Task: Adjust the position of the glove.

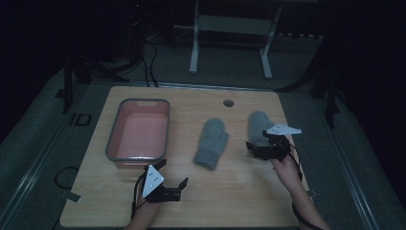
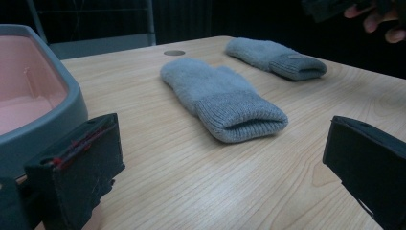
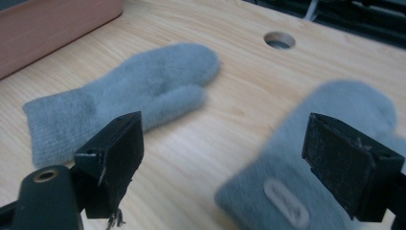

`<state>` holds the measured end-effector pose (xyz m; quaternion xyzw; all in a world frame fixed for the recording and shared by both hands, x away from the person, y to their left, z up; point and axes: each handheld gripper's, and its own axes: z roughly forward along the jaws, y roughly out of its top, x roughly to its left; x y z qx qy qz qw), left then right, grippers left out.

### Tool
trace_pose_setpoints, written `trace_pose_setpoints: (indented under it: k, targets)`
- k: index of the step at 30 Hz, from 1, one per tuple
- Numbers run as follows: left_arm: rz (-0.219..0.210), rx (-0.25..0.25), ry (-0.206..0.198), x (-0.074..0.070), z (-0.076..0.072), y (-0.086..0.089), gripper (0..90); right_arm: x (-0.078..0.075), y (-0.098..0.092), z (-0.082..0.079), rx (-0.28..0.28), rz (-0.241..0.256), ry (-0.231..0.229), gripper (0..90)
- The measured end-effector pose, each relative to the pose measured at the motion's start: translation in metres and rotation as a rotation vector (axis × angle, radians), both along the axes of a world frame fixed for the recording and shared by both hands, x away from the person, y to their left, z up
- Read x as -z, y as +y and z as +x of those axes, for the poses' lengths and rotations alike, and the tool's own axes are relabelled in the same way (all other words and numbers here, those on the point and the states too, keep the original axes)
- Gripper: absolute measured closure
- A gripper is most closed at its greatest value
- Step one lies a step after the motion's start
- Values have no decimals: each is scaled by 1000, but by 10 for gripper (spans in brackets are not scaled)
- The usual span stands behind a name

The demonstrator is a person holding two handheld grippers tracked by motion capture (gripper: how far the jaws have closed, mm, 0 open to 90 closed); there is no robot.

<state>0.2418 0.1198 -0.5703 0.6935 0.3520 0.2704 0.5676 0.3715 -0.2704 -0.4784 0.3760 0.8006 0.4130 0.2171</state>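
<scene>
Two grey knitted mittens lie flat on the wooden table (image 1: 230, 191). The middle mitten (image 1: 211, 143) (image 2: 220, 93) (image 3: 143, 96) has its cuff toward the front edge. The right mitten (image 1: 257, 122) (image 2: 275, 60) (image 3: 335, 105) carries a small label near its cuff. My right gripper (image 1: 257, 140) (image 3: 230, 148) hovers open just above that cuff, one jaw on each side of it, touching nothing. My left gripper (image 1: 171, 173) (image 2: 222, 143) stands open low over the table near the front, pointing at the middle mitten's cuff, with nothing between its jaws.
A pink bin with a grey rim (image 1: 111, 139) (image 2: 57, 120) (image 3: 48, 24) sits at the table's left, close beside my left gripper. A round cable hole (image 1: 228, 102) (image 3: 279, 40) lies near the far edge. Beyond the table stands a white frame (image 1: 194, 48).
</scene>
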Motion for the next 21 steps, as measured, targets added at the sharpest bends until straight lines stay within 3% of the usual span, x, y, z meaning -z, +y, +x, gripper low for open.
trace_pose_setpoints:
  k: [2,7,10,17,19,21]
  targets:
    - [-2,0,0,0,0,0,3,-1,8,5,-35,-6,-11,132]
    - [-2,1,-1,0,0,0,3,0,27,18,-75,8,16,138]
    - [-3,2,-1,0,0,0,3,4,45,31,-141,0,42,141]
    - [-4,3,0,0,0,0,3,22,79,50,-280,-31,168,140]
    - [-4,4,0,0,0,0,3,28,89,54,-270,-44,177,140]
    - [-2,5,-1,0,0,0,3,34,96,58,-296,-42,200,140]
